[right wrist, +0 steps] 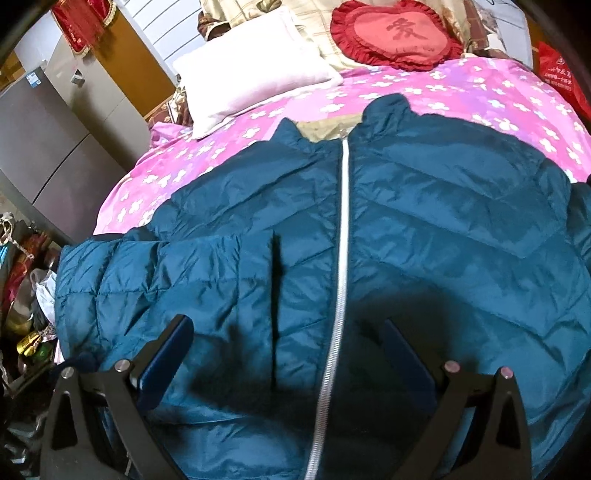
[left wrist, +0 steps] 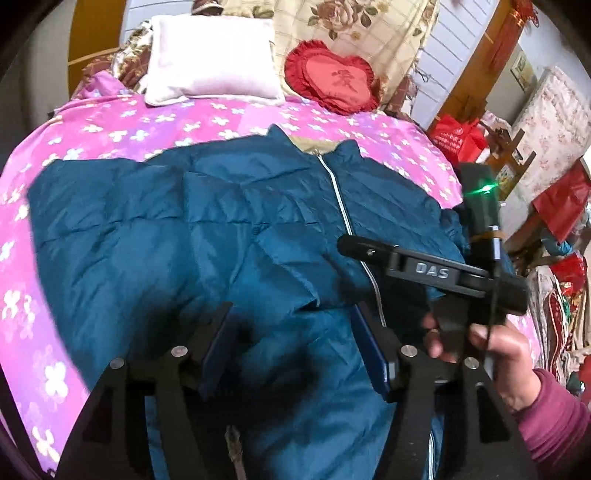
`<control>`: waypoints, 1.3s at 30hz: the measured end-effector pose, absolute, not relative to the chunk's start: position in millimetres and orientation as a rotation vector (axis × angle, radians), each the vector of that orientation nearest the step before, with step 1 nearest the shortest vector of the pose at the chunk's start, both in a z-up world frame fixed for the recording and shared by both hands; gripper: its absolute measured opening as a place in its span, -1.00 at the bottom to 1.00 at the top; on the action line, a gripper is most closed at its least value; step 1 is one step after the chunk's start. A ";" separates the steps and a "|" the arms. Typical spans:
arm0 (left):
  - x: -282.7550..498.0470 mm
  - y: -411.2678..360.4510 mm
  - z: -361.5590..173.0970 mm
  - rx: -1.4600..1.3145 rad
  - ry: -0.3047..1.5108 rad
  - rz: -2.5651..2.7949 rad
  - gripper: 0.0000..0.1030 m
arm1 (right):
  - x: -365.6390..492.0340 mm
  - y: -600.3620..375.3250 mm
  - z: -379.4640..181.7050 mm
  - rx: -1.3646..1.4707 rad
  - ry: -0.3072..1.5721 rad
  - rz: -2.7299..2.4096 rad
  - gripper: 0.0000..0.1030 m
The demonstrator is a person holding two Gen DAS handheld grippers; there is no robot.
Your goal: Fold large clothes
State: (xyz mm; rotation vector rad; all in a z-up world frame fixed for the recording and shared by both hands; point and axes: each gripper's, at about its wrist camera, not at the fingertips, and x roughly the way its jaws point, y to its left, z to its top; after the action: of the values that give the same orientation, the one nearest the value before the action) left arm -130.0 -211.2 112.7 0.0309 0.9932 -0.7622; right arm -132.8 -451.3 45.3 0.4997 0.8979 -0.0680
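Bed with pink floral sheet [left wrist: 122,129], smooth cotton look, white flower print. Landmark: teal jacket [right wrist: 424,221], lying flat on the sheet, front up, collar toward the headboard end.

Nearest the jacket hem: left gripper [left wrist: 295,347] hovers over the jacket's lower front, pointing down at it. Its jaws stand partly apart with nothing pinched; fabric lies under them, not between the pads. Right gripper [right wrist: 288,354] hangs over the hem too, straddling the zipper [right wrist: 341,236] line, jaws wide apart, empty. In the left wrist view the right gripper's black body, marked DAS, sits to the right of the zipper, held by a hand [left wrist: 484,350] in a magenta knit sleeve [left wrist: 557,432]; green light on its top.

Jacket: quilted puffer, shiny nylon, diamond stitching, white zipper closed up to the collar. One sleeve is folded across the chest, left of the zipper.

Beyond the collar: pale pink pillow [right wrist: 255,70], soft, rectangular. Beside it, red heart cushion [right wrist: 399,37], ruffled edge, character on front. Behind both, cream floral quilt [left wrist: 351,22].

Off the jacket's sides: grey cabinet [right wrist: 55,147], cluttered red bags [left wrist: 458,136].
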 end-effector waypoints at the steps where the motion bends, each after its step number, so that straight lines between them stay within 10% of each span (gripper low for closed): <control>1: -132.3 -205.1 116.7 0.026 0.980 -0.752 -0.21 | -131.1 -447.9 44.7 0.494 0.901 -0.062 0.99; 12: -122.4 -134.2 139.6 -0.030 0.860 -0.530 -0.21 | -88.0 -408.7 21.5 0.353 0.948 -0.032 0.92; 17: -116.4 -125.1 128.0 -0.056 0.882 -0.504 -0.21 | -91.5 -409.0 40.1 0.280 0.890 0.004 -0.65; 39: -79.8 -187.2 103.4 -0.047 0.881 -0.461 -0.21 | -159.9 -599.2 77.3 0.181 0.820 -0.448 -0.69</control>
State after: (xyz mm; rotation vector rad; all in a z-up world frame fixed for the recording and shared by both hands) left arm -79.8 -187.2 103.4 -0.0467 0.8813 -0.4613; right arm -159.9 -599.2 77.3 0.1809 0.8196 -0.4478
